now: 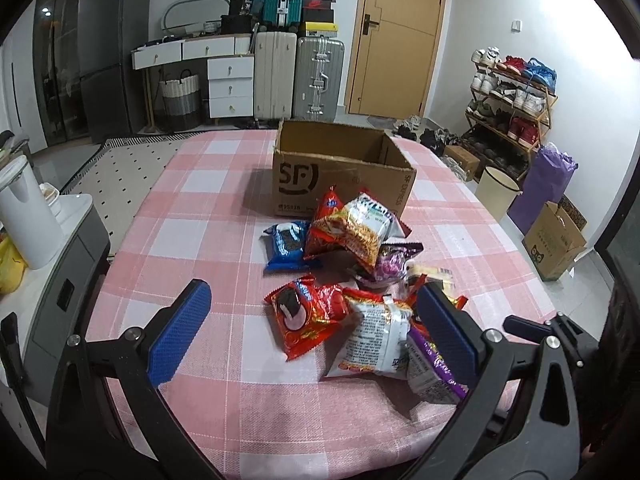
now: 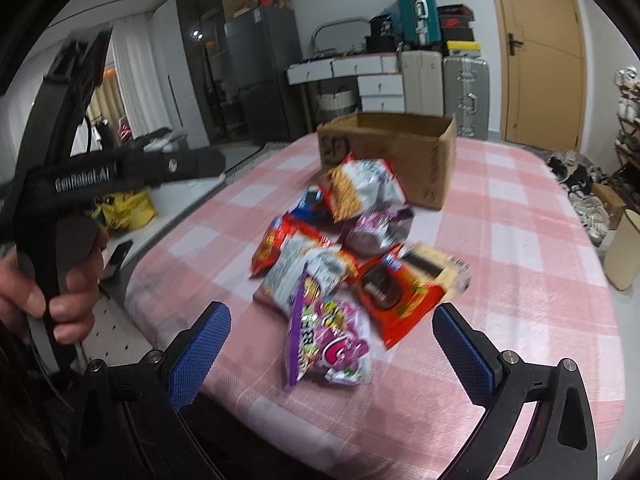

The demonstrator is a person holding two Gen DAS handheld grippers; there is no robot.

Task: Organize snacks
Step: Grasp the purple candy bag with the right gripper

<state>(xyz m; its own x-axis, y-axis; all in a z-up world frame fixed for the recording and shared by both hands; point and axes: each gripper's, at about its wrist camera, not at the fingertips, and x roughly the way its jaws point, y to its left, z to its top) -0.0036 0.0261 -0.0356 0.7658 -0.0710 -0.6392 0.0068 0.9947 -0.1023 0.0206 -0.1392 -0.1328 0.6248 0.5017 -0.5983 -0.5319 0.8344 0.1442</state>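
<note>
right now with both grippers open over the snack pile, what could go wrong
1. The packets overlap: closing the left gripper on the red cookie packet may drag the white noodle packet along.
2. The purple candy bag lies near the table edge; a nudge could push it off.
3. The cardboard box is light and may slide.

Even indoor light, soft shadows; fisheye bends dark-vignetted edges, and the right wrist view is motion-blurred.

Glossy, crinkled foil-plastic snack packets (image 1: 352, 232) lie on a matt woven pink-and-white checked cloth (image 1: 192, 216); the brown corrugated cardboard box (image 1: 340, 168) looks dull and rough.
</note>
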